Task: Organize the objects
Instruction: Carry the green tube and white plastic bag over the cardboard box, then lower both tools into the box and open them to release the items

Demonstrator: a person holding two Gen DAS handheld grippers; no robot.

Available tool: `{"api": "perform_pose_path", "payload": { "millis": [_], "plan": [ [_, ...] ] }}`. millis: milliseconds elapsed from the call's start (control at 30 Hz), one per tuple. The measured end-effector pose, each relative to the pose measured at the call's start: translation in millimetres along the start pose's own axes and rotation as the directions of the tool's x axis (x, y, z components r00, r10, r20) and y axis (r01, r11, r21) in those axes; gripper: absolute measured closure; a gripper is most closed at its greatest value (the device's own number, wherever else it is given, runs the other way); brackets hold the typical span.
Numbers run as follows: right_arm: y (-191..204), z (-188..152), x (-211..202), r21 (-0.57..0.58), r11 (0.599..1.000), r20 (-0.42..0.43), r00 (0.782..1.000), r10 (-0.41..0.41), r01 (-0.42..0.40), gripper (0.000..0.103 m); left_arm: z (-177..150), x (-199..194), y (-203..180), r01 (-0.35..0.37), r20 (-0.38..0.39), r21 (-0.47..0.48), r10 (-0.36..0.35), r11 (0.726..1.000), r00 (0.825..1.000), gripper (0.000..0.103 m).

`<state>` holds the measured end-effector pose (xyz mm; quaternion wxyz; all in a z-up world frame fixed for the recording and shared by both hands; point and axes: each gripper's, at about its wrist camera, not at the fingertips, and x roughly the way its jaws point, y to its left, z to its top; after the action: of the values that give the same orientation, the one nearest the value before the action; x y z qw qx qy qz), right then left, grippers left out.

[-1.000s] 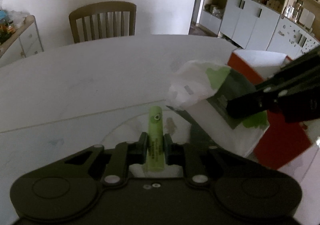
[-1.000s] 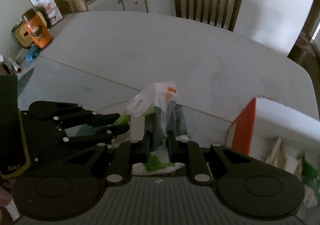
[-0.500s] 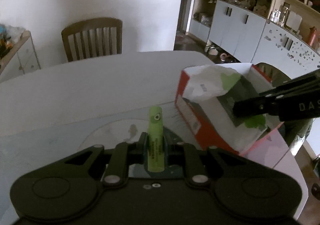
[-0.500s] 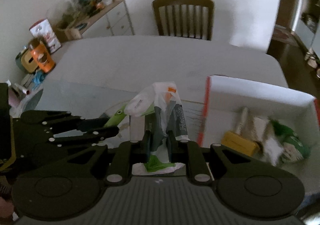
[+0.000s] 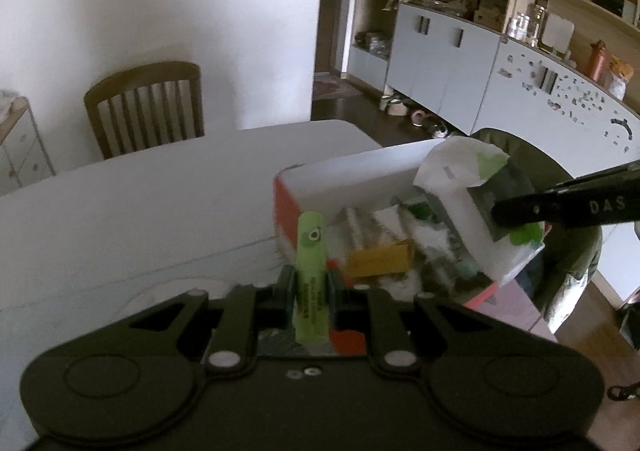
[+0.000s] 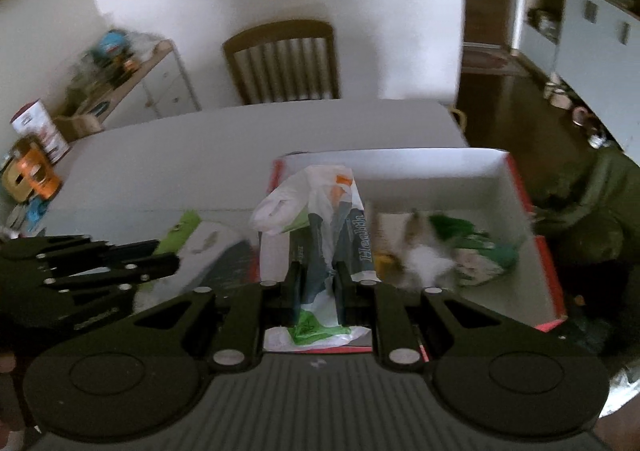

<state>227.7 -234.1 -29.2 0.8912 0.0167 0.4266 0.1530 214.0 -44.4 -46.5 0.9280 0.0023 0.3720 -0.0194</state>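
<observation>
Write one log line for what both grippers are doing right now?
left gripper: shut on tube | right gripper: shut on bag | both by box

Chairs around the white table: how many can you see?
1: a wooden slat-backed chair at the far side of the table, against the wall. Others may be hidden outside the views.

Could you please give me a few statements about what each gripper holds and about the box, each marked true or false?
1. The left gripper is shut on a green tube. True.
2. The right gripper is open with nothing between its fingers. False: it is shut on a plastic bag.
3. The red and white box is empty. False: a yellow item and green packaging lie inside.
4. A wooden chair stands at the far side of the table. True.
</observation>
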Motion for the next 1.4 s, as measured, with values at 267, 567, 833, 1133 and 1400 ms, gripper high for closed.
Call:
{"api": "perform_pose_path", "payload": {
  "millis": [267, 567, 833, 1133, 1400],
  "plan": [
    [-64, -2, -2, 0.069, 0.994, 0.035, 0.995, -0.090, 0.088, 0.087, 15, 26, -34, 0.018, -0.019, 0.029, -0.017, 0.999, 1.000, 0.088],
    [-103, -1, 16, 0.077, 0.987, 0.047, 0.989, -0.141, 0.138, 0.087, 22, 63, -64, 0.046, -0.080, 0.028, -0.044, 0.999, 0.996, 0.088],
    [-111, -1, 45, 0.025, 0.992, -0.002, 0.992, -0.127, 0.127, 0.087, 27, 99, -89, 0.058, -0.151, 0.040, -0.052, 0.998, 0.987, 0.088],
    [-109, -10, 82, -0.039, 0.989, -0.079, 0.986, -0.144, 0.142, 0.087, 29, 133, -103, 0.059, -0.235, 0.055, -0.045, 0.997, 0.971, 0.088],
    [-112, -16, 96, -0.054, 0.990, -0.113, 0.985, -0.133, 0.128, 0.087, 29, 151, -104, 0.068, -0.289, 0.042, -0.053, 0.997, 0.956, 0.088]
  ]
}}
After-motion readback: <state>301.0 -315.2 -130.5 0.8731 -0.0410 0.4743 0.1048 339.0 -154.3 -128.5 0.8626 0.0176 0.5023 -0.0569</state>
